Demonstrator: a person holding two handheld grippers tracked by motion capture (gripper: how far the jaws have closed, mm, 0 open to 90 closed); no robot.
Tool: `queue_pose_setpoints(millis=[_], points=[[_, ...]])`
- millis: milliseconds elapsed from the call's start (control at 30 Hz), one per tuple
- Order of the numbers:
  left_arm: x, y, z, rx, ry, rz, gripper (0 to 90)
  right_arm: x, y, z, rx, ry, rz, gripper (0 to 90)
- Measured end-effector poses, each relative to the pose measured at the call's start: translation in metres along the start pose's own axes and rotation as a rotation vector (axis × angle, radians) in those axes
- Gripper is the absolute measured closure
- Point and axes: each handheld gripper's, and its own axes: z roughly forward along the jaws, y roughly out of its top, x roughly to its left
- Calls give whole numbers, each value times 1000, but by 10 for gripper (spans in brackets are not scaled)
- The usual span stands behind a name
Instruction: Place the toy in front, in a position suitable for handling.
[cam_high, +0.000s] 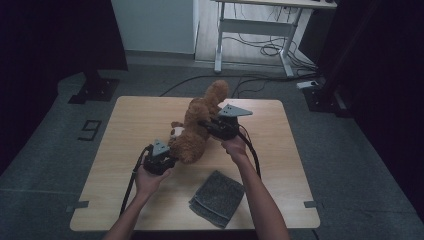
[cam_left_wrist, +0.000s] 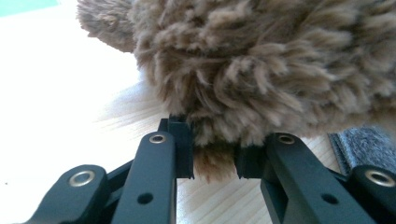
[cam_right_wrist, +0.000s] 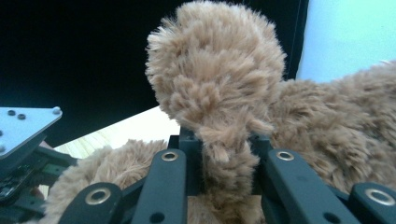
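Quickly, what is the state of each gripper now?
Left gripper: closed on a tuft of the plush toy.
Right gripper: closed on a limb of the plush toy.

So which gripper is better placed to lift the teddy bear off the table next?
Probably the right gripper: its jaws are clamped on a limb of the teddy bear, already raised above the table. The left gripper pinches only a tuft of fur at the bear's low end, a weaker hold.

Bare forearms, no sleeves. Matte black left gripper and right gripper, brass-ringed rivets on jaws, grey three-cornered top plates, black trailing cables.
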Motion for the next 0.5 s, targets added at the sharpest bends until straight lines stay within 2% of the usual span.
queue_pose_setpoints(millis=[333,500], points=[[9,14,4,4,-3,4,744,1,-3,-16,-20,-3,12,757],[18,17,11,15,-8,-9,766,0,-9,-18,-9,-20,28,757]])
